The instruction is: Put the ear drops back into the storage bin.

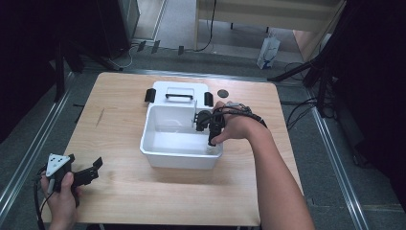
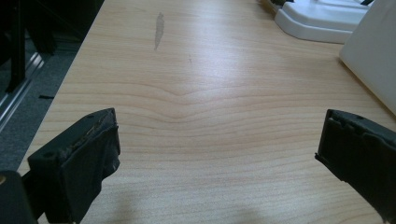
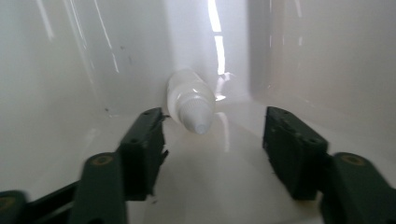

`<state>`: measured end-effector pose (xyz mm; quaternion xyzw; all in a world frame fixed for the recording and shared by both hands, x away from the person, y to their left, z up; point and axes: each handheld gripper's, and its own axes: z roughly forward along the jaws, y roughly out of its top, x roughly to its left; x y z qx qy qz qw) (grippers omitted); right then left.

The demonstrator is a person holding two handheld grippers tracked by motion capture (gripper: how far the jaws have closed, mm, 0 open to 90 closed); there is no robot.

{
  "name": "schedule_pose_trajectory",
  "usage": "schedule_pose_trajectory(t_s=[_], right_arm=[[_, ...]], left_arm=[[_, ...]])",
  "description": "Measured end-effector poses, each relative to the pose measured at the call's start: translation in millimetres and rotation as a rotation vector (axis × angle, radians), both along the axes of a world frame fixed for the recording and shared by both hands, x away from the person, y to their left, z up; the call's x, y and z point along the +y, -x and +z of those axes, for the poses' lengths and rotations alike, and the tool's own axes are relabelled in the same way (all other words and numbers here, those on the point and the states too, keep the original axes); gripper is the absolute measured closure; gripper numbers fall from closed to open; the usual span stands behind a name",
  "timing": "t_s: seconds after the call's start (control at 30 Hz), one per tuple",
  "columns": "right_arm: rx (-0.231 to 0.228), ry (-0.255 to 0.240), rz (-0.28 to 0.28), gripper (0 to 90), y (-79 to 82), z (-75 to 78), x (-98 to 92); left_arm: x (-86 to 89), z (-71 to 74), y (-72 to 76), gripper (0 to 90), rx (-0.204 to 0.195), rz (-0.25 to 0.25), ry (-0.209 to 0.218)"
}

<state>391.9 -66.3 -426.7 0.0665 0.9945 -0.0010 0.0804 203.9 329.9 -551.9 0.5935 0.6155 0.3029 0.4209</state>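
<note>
A white plastic bin [image 1: 158, 154] stands mid-table with its lid [image 1: 179, 89] lying flat behind it. My right gripper [image 1: 211, 142] reaches down into the bin's near right corner. In the right gripper view a small white bottle [image 3: 190, 101] with a ribbed cap lies on the bin floor, its tip pointing toward the camera, just beyond my right gripper [image 3: 214, 137], whose jaws stand open and apart from it. My left gripper [image 1: 91, 171] rests at the table's near left corner; in the left gripper view it [image 2: 217, 151] is open over bare wood.
A small black disc [image 1: 222, 93] lies on the table behind the bin. The lid carries a black handle [image 1: 179, 97] and black side clips. The bin's walls [image 3: 56, 70] close in around the right gripper. Floor rails and dark stands flank the wooden table [image 1: 119, 191].
</note>
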Motion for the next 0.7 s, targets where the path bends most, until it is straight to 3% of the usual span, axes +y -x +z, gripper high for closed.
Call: schedule_pose_trajectory(t_s=[0.07, 0.13, 0.2, 0.4, 0.7], right_arm=[[-0.004, -0.008, -0.006, 29.5, -0.1, 2.8, -0.3], [-0.006, -0.026, -0.015, 21.5, 0.1, 8.8, -1.0], [-0.021, -0.052, 0.009, 16.7, 1.1, 17.6, -3.1], [-0.062, -0.1, -0.019, 14.8, 1.1, 33.6, -9.2], [-0.075, -0.151, -0.04, 14.7, 3.9, 49.6, -22.6]], left_arm=[[-0.1, 0.0, 0.0, 0.0, 0.0, 0.0, 0.001], [-0.1, 0.0, 0.0, 0.0, -0.001, 0.0, 0.001], [-0.1, 0.0, -0.1, 0.0, -0.001, -0.001, 0.0], [-0.3, 0.0, -0.2, 0.0, -0.002, 0.0, 0.0], [-0.3, 0.0, -0.3, 0.0, -0.001, -0.002, -0.004]])
